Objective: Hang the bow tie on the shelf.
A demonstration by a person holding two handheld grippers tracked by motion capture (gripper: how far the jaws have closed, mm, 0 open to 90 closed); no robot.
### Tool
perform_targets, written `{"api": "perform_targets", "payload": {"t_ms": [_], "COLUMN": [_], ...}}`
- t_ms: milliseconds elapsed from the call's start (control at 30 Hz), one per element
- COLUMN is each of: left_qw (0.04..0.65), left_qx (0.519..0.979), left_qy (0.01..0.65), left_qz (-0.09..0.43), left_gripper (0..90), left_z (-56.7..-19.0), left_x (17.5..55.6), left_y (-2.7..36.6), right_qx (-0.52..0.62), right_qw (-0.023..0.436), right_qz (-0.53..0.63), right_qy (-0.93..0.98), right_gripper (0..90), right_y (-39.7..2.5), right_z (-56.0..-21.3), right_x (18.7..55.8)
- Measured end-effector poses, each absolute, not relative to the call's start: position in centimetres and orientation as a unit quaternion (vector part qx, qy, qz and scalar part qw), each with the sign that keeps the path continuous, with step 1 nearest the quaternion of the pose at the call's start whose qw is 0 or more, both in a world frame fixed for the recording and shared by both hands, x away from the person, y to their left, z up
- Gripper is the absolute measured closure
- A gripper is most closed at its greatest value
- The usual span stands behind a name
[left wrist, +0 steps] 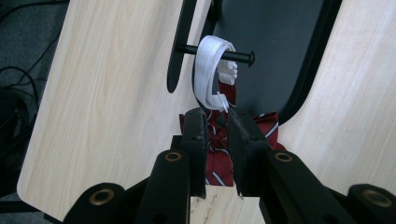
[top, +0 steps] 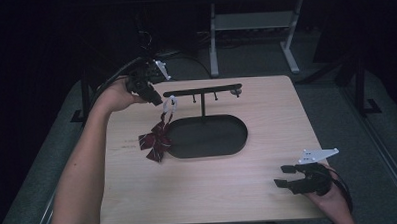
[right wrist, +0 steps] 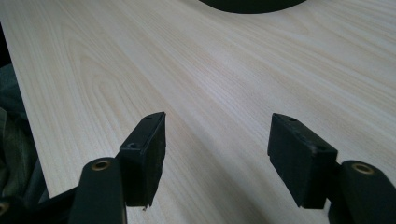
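Just ahead of the left claw (left wrist: 217,122), the bow tie's (left wrist: 219,154) white strap (left wrist: 208,74) is hanging looped over the stand's (top: 201,90) peg; its jaws are pinching the tie; releasing seems left; the right claw (right wrist: 217,158) is gaping empty above the tabletop (right wrist: 187,70).

Light wooden table (top: 214,191), pale grain, rounded corners, on grey floor (top: 368,151). Black oval tray base (top: 207,136) of stand lies at table centre, slightly left; thin post rises from its far edge to black crossbar. Dark red striped bow (top: 155,142) rests on table at tray's left edge, touching it. Near and right parts of tabletop bare wood.
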State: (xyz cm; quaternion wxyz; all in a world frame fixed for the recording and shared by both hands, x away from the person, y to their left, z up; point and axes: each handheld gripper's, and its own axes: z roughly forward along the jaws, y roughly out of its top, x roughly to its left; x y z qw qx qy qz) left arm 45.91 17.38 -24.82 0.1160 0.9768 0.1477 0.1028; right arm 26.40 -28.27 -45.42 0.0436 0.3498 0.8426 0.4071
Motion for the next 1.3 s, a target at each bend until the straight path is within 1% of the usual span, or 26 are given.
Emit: {"api": "perform_targets", "payload": {"t_ms": [367,600,900,1300], "left_qw": [0.127,0.129,0.138,0.145], "left_qx": [0.976,0.977,0.976,0.974], "left_qy": [0.145,0.143,0.146,0.150], "left_qz": [0.098,0.094,0.088,0.092], "left_gripper": [75.2,71.3,68.9,61.5], "left_z": [-25.1,-25.5,-25.9,-26.3], "left_x": [44.9,44.4,43.6,42.3], "left_y": [18.1,18.7,19.1,19.7], "right_qx": [0.348,0.352,0.350,0.347], "right_qw": [0.045,0.042,0.043,0.044], "right_qz": [0.406,0.407,0.407,0.406], "right_qy": [0.844,0.842,0.842,0.844], "right_gripper": [36.5,36.5,36.5,36.5], "right_y": [-28.3,-28.2,-28.3,-28.2], "right_z": [-45.4,-45.4,-45.5,-45.5], "right_x": [26.5,26.4,26.5,26.5]}}
